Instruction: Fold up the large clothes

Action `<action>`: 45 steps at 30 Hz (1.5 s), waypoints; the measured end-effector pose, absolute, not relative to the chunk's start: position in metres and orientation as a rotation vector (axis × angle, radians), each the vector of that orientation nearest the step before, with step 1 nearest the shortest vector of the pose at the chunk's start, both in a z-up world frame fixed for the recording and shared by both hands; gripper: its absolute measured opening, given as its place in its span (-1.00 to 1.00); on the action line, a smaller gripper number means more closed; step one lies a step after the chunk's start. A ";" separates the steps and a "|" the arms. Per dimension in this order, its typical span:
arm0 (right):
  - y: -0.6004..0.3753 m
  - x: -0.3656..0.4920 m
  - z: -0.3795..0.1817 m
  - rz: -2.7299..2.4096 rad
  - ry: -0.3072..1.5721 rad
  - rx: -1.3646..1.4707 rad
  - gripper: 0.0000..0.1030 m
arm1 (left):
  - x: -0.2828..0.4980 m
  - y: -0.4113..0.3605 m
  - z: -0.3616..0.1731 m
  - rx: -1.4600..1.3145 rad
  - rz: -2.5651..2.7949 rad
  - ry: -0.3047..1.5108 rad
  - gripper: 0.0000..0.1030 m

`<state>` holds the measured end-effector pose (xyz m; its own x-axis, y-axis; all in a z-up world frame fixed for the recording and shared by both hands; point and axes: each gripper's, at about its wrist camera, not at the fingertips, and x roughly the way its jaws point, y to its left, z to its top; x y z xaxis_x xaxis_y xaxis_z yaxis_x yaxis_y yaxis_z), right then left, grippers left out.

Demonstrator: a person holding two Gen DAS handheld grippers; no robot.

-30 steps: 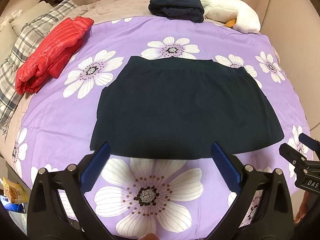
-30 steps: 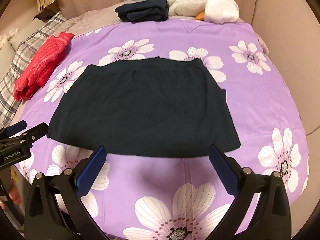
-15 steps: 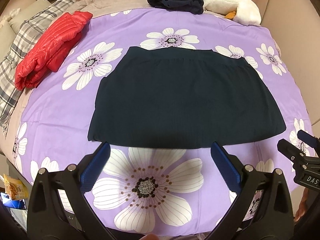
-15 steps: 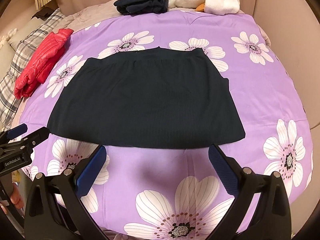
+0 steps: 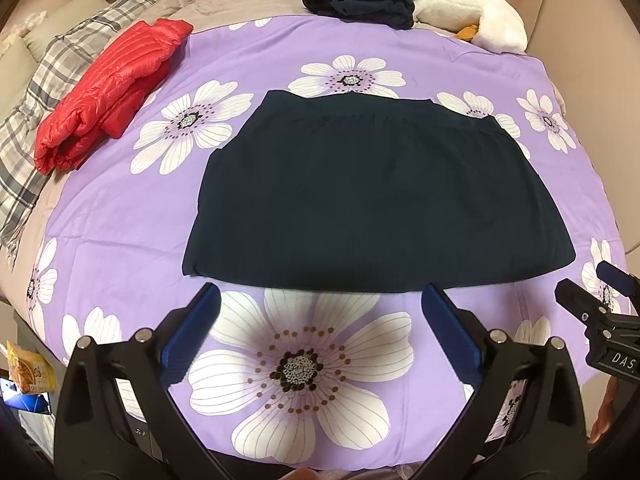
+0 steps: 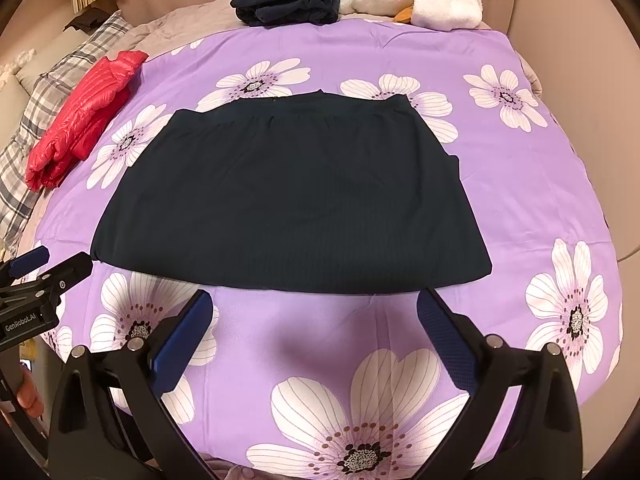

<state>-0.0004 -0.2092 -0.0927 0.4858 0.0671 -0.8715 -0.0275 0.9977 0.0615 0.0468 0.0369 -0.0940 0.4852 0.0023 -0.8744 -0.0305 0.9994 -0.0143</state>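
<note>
Jaws spread wide, the left gripper (image 5: 320, 304) and right gripper (image 6: 314, 310) hover over the bedspread's (image 5: 120, 220) near edge, just short of a flat dark skirt (image 5: 372, 196).

One dark skirt (image 5: 384, 192) lies spread flat on one bed (image 5: 120, 216). One red jacket (image 5: 108, 92), one folded dark pile (image 5: 360, 2), one white plush (image 5: 472, 12) and one plaid pillow (image 5: 28, 128) are there. Two tools show: left (image 5: 320, 300), right (image 6: 314, 300).
</note>
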 end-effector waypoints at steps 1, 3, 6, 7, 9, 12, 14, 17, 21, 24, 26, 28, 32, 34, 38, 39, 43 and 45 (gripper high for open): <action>-0.208 -0.001 -0.092 0.057 1.060 0.038 0.97 | 0.046 0.037 -0.093 -0.029 0.022 1.062 0.96; -0.206 -0.003 -0.092 0.058 1.057 0.030 0.97 | 0.045 0.037 -0.092 -0.024 0.025 1.056 0.96; -0.205 -0.003 -0.092 0.061 1.059 0.028 0.97 | 0.042 0.038 -0.090 -0.015 0.032 1.051 0.96; -0.205 -0.004 -0.092 0.063 1.059 0.028 0.97 | 0.041 0.037 -0.090 -0.012 0.034 1.048 0.96; -0.205 -0.004 -0.091 0.064 1.056 0.028 0.97 | 0.040 0.038 -0.089 -0.009 0.035 1.045 0.96; -0.204 -0.007 -0.090 0.064 1.049 0.025 0.97 | 0.037 0.038 -0.086 -0.009 0.032 1.037 0.96; -0.202 -0.009 -0.088 0.061 1.043 0.021 0.97 | 0.035 0.038 -0.084 -0.007 0.032 1.031 0.96; -0.200 -0.012 -0.086 0.063 1.038 0.017 0.97 | 0.031 0.037 -0.082 -0.002 0.032 1.022 0.96; -0.198 -0.015 -0.085 0.069 1.034 0.015 0.97 | 0.027 0.035 -0.079 0.007 0.034 1.012 0.96; -0.197 -0.017 -0.084 0.071 1.030 0.016 0.97 | 0.024 0.035 -0.077 0.010 0.037 1.005 0.96; -0.196 -0.019 -0.083 0.072 1.026 0.016 0.97 | 0.021 0.036 -0.076 0.012 0.039 1.000 0.96; -0.196 -0.020 -0.082 0.074 1.022 0.017 0.97 | 0.019 0.035 -0.075 0.016 0.040 0.997 0.96; -0.195 -0.022 -0.081 0.075 1.017 0.016 0.97 | 0.016 0.034 -0.072 0.026 0.041 0.990 0.96; -0.195 -0.023 -0.081 0.075 1.017 0.016 0.97 | 0.015 0.033 -0.071 0.025 0.039 0.988 0.96; -0.195 -0.023 -0.081 0.074 1.016 0.019 0.97 | 0.012 0.031 -0.070 0.029 0.039 0.979 0.96; -0.195 -0.023 -0.081 0.075 1.015 0.019 0.97 | 0.011 0.031 -0.069 0.031 0.039 0.976 0.96; -0.196 -0.027 -0.079 0.075 1.009 0.024 0.97 | 0.009 0.029 -0.066 0.041 0.042 0.965 0.96; -0.195 -0.028 -0.078 0.076 1.007 0.024 0.97 | 0.009 0.030 -0.065 0.042 0.045 0.962 0.96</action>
